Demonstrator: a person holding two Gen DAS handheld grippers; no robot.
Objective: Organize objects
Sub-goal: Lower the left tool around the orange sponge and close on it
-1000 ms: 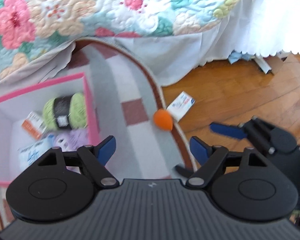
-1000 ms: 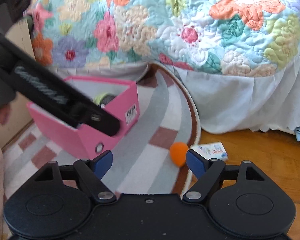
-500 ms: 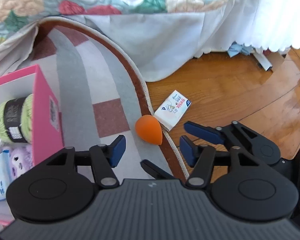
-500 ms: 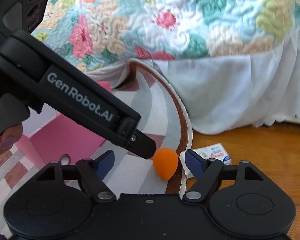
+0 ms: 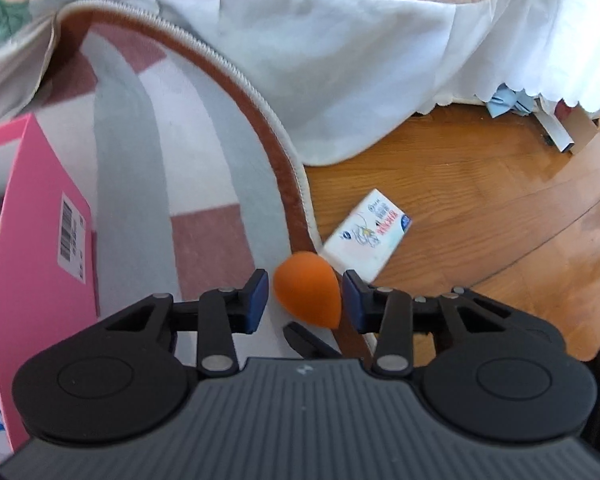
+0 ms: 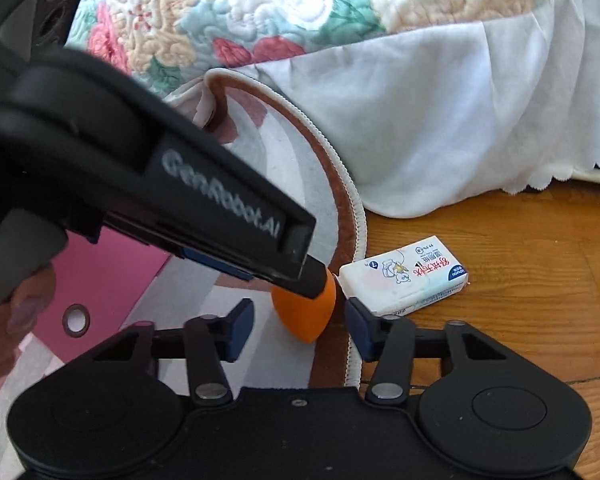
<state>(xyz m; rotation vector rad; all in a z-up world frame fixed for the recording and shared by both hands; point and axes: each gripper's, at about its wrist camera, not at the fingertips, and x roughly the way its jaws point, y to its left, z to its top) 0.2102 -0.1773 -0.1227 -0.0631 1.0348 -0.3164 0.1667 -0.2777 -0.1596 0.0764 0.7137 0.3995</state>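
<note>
Both grippers angled down at one sponge
Left gripper (image 5: 303,300) and right gripper (image 6: 300,326) fingers closing, orange teardrop foam sponge (image 5: 309,289) between them, untouched.

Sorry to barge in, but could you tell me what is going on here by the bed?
A person is tidying loose items off the floor with two handheld grippers. The left gripper is closing around an orange egg-shaped sponge at the rug's brown edge, pads not yet pressing it. The right gripper is closing too, aimed at the same sponge. A small white packet lies on the wood floor beside it, and a pink box waits on the rug.
</note>
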